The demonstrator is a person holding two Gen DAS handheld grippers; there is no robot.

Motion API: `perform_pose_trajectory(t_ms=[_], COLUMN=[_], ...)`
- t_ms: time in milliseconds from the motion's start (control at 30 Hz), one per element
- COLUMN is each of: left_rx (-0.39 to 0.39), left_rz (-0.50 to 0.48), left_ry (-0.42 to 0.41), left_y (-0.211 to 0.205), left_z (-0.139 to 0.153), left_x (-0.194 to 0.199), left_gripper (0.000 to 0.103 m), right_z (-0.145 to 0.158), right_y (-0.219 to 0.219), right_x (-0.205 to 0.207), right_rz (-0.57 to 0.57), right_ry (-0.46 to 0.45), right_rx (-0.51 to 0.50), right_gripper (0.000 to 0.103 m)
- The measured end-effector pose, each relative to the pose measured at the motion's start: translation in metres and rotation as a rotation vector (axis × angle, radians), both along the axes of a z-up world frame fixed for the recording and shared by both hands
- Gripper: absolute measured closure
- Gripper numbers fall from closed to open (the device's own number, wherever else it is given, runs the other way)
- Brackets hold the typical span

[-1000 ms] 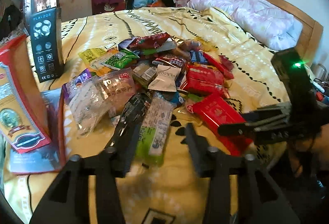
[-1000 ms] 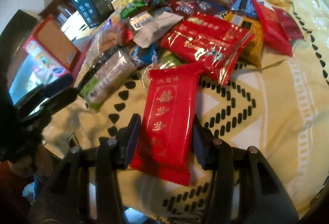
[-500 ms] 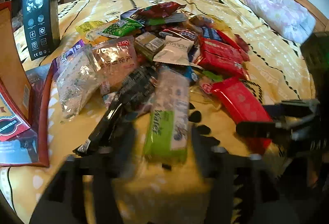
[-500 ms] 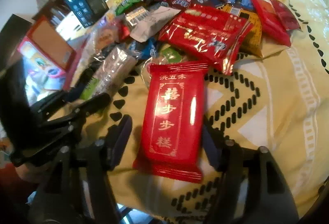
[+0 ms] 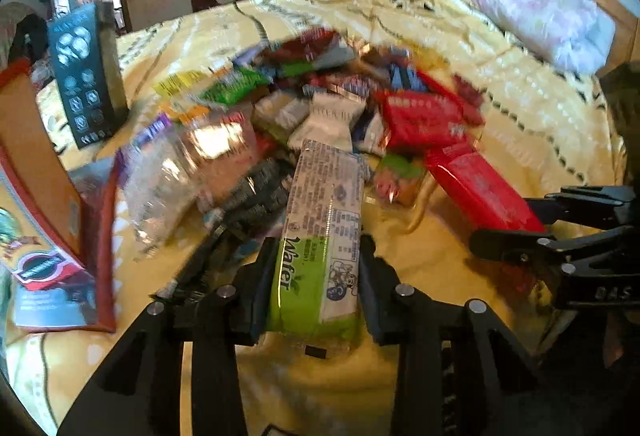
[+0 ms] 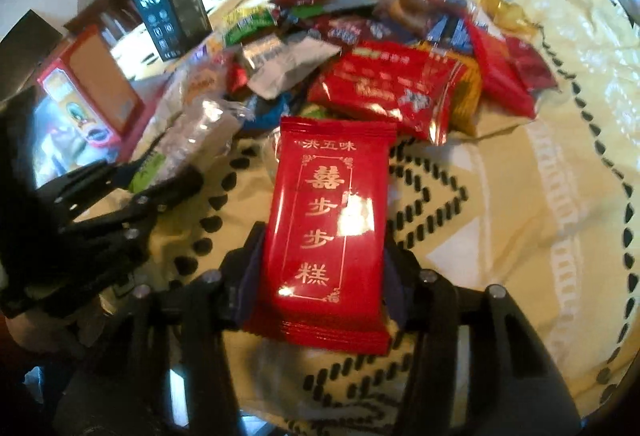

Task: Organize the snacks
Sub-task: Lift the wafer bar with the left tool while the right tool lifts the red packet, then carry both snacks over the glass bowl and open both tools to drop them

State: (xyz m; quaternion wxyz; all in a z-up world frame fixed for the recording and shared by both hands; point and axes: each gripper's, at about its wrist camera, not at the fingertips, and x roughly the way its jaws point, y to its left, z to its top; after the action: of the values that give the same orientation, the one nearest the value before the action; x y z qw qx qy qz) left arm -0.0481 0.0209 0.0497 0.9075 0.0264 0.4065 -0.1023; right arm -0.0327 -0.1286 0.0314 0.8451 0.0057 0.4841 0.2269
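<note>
Fingers first: left gripper (image 5: 316,276) has its jaws closing on the green-and-white wafer pack (image 5: 322,228), both fingers (image 5: 260,284) flat against the pack's long sides at its near, green end. Right gripper (image 6: 320,276) also has its jaws closing, pinching the red cake packet (image 6: 328,232) across its lower half; the packet's sealed bottom edge hangs nearer the camera than the fingertips.

Bed (image 6: 520,195): yellow patterned cover, under both grippers and stretching well beyond them. A pale quilt (image 5: 532,7) lies bunched at the far right of the left fingers, against the wooden bed frame.

Snack pile (image 5: 320,107): mixed wrappers heaped just ahead of both pairs of fingers; the wafer pack's far end reaches into it, and the red cake packet's top edge lies close to a larger red bag (image 6: 384,87).

Red-edged open box (image 5: 36,195): left of the left fingers, at the bed's edge.

Dark upright carton (image 5: 84,75): beyond that box, far left of the left fingers, standing.

Clear bag (image 5: 168,171): between the box and the wafer pack.

From the left wrist view, the right gripper sits to the right, fingers on the red packet's near end. Frames are motion-blurred.
</note>
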Motion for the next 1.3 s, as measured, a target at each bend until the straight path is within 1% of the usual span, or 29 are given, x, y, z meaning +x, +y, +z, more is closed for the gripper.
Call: perform_pose_trajectory(t_ms=[167, 333, 400, 533, 567, 667, 800, 867, 967, 1100, 1300], left_rx=[-0.065, -0.101, -0.102, -0.099, -0.086, -0.053, -0.033, -0.030, -0.019, -0.009, -0.032], left_rz=[0.031, 0.101, 0.143, 0.232, 0.268, 0.352, 0.474, 0.535, 0.600, 0.655, 0.736], left_ry=[-0.048, -0.116, -0.153, -0.209, -0.226, -0.256, -0.266, -0.269, -0.271, -0.273, -0.259], left_y=[0.015, 0.040, 0.057, 0.096, 0.110, 0.146, 0.198, 0.226, 0.256, 0.286, 0.326], left_z=[0.035, 0.080, 0.104, 0.140, 0.151, 0.171, 0.187, 0.193, 0.197, 0.200, 0.194], left_x=[-0.008, -0.011, -0.014, -0.022, -0.026, -0.034, -0.047, -0.055, -0.067, -0.081, -0.103], left_gripper=[0.065, 0.065, 0.065, 0.065, 0.065, 0.065, 0.065, 0.065, 0.065, 0.065, 0.066], right_z=[0.027, 0.060, 0.075, 0.112, 0.118, 0.144, 0.173, 0.183, 0.197, 0.207, 0.206], right_y=[0.000, 0.011, 0.018, 0.034, 0.037, 0.060, 0.106, 0.130, 0.170, 0.228, 0.301], right_x=[-0.005, -0.010, -0.010, -0.005, -0.005, 0.002, 0.008, 0.009, 0.010, 0.008, -0.003], right_rz=[0.007, 0.037, 0.053, 0.081, 0.088, 0.132, 0.224, 0.269, 0.344, 0.454, 0.590], right_ry=[-0.054, -0.121, -0.154, -0.234, -0.245, -0.298, -0.359, -0.375, -0.389, -0.371, -0.311], right_rx=[0.017, 0.033, 0.035, 0.047, 0.052, 0.063, 0.081, 0.099, 0.125, 0.167, 0.198], right_gripper=[0.050, 0.050, 0.050, 0.050, 0.050, 0.050, 0.050, 0.050, 0.050, 0.050, 0.050])
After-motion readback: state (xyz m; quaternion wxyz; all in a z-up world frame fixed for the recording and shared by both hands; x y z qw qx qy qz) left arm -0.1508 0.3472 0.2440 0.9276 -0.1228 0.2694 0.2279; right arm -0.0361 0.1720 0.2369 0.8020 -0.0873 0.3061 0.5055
